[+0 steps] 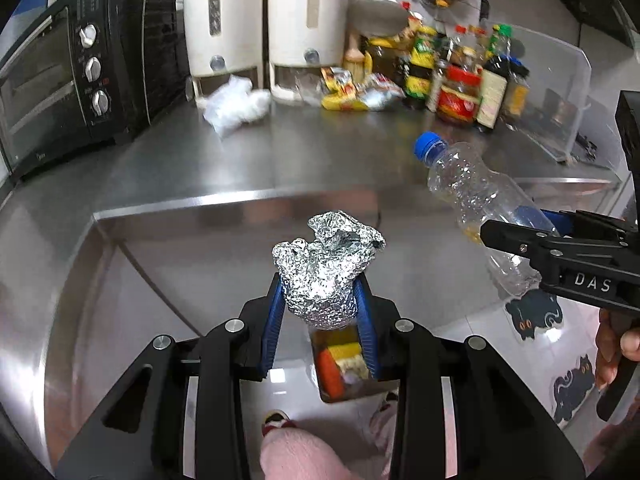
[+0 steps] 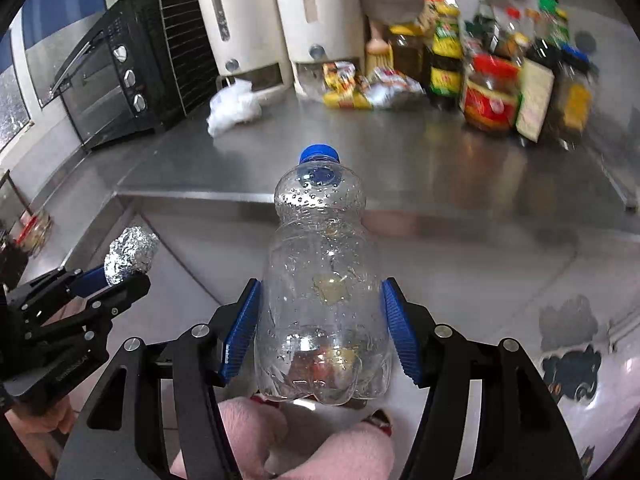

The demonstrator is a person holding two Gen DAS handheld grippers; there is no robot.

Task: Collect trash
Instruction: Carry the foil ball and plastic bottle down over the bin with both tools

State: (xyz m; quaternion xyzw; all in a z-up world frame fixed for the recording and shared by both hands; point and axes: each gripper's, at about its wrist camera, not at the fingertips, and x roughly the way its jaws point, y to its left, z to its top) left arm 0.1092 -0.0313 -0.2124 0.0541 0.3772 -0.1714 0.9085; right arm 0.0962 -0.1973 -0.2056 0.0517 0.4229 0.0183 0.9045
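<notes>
The foil ball (image 1: 326, 268) is held in the left tongs (image 1: 320, 312) and the bottle (image 2: 324, 292), cap pointed forward, in the right tongs (image 2: 320, 336), both carried off the bench (image 1: 280, 152).

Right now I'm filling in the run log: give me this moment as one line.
left claw: shut on foil ball | right claw: shut on plastic bottle | both clear of steel counter

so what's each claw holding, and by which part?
Left claw: crumpled foil ball, pinched at its lower end. Right claw: empty plastic bottle, gripped across its lower body, cap pointing away.
</notes>
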